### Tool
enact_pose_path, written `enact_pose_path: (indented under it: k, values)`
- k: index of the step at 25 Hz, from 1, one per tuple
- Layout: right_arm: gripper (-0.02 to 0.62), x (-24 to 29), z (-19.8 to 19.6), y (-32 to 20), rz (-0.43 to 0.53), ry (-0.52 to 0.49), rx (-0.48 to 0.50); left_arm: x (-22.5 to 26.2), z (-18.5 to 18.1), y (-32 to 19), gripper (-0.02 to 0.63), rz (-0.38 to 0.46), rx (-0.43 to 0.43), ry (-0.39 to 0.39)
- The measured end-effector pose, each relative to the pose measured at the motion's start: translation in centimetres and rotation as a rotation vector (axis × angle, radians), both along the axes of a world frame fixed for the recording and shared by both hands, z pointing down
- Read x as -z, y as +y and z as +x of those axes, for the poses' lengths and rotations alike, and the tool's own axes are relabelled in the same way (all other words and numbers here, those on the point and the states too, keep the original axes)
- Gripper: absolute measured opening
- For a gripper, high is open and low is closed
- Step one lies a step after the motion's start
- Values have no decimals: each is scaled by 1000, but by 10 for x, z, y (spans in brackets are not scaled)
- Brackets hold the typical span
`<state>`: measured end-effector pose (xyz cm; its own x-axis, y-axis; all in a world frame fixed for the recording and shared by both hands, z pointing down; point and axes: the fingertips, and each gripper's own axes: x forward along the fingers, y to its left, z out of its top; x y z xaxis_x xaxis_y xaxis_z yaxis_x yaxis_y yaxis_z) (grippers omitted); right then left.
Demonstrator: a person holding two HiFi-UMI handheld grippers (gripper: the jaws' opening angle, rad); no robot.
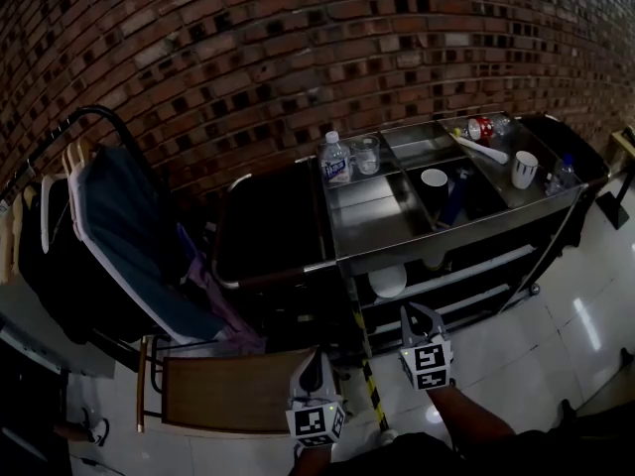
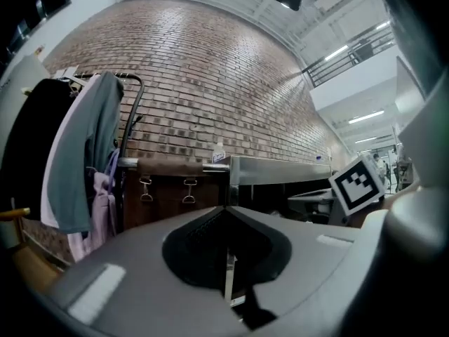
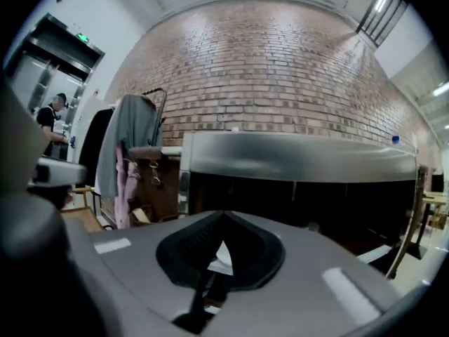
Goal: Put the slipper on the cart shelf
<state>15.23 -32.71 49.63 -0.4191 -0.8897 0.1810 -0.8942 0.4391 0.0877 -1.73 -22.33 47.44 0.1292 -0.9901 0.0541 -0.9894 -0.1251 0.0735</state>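
Observation:
The steel cart [image 1: 466, 228] stands against the brick wall. On its middle shelf [image 1: 466, 266], near the left end, lies a white thing [image 1: 389, 281] that may be the slipper; I cannot tell for sure. Both grippers hover low in front of the cart, over the floor. My left gripper [image 1: 316, 358] is shut with nothing in it, its jaws meeting at the tip in the left gripper view [image 2: 226, 209]. To its right my right gripper [image 1: 415, 311] is nearer the shelves. It points at the cart's front and is shut on nothing [image 3: 223, 215].
On the cart's top are a water bottle [image 1: 335, 159], a glass [image 1: 365, 154], a white cup [image 1: 524, 169] and a red can [image 1: 480, 127]. A dark bag [image 1: 268, 226] hangs at its left end. Left are a clothes rack [image 1: 109, 226] and a wooden seat [image 1: 233, 390]. Striped tape [image 1: 372, 385] marks the floor.

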Motion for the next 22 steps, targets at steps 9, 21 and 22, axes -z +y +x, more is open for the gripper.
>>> enact_pose_path:
  k: [9, 21, 22]
  values:
    - [2, 19, 11, 74, 3, -27, 65, 12, 59, -3, 17, 15, -34, -23]
    - [2, 24, 12, 95, 33, -34, 72, 18, 67, 14, 17, 50, -69, -25]
    - [2, 23, 11, 97, 31, -35, 76, 17, 66, 16, 17, 53, -68, -30]
